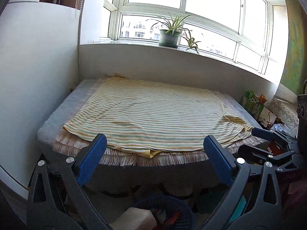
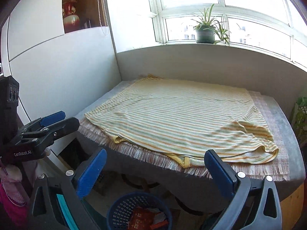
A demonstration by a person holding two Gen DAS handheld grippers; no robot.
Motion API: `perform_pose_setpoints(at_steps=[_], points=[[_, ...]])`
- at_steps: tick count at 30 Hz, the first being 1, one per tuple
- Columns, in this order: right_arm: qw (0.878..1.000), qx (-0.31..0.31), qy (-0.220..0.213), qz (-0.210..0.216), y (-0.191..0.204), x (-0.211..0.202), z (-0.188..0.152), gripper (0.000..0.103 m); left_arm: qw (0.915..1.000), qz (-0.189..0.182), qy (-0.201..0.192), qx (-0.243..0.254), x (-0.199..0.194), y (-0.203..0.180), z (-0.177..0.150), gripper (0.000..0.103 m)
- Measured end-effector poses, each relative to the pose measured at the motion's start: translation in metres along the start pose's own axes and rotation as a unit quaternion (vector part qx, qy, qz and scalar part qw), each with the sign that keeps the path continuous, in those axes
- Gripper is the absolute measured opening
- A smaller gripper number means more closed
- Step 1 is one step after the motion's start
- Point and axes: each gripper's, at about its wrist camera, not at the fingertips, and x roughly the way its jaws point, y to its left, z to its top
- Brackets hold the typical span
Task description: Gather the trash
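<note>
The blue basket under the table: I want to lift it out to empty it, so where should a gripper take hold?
Grip the blue basket's rim from above, one finger inside and one outside. Its mesh wall looks thin and it stands upright with an open top. Choose the near rim, since the table overhangs the far side. The right gripper is open above it.

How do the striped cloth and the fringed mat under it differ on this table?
The striped cloth lies on top, while the fringed mat lies beneath it and shows only around its edges. The cloth is yellowish with thin stripes and a hemmed edge; the mat is pinkish woven fabric ending in loose fringe. The cloth is wrinkled, with a rumpled near right corner; the mat lies flat. Both are spread on the table, and neither gripper touches them.
</note>
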Motion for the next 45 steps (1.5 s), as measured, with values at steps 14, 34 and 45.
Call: perform_pose_setpoints(at_steps=[14, 34, 45], points=[[0.999, 0.017, -0.043, -0.013, -0.006, -0.018, 0.014, 0.103, 0.9997, 0.007, -0.014, -0.019, -0.014, 0.000, 0.012, 0.102], [0.996, 0.067, -0.055, 0.004, -0.016, -0.021, 0.011, 0.103, 0.9993, 0.005, -0.011, -0.035, -0.022, 0.004, 0.010, 0.103], [0.996, 0.064, -0.055, 0.003, -0.012, -0.021, 0.011, 0.103, 0.9994, 0.007, -0.015, -0.031, -0.026, 0.004, 0.010, 0.103]])
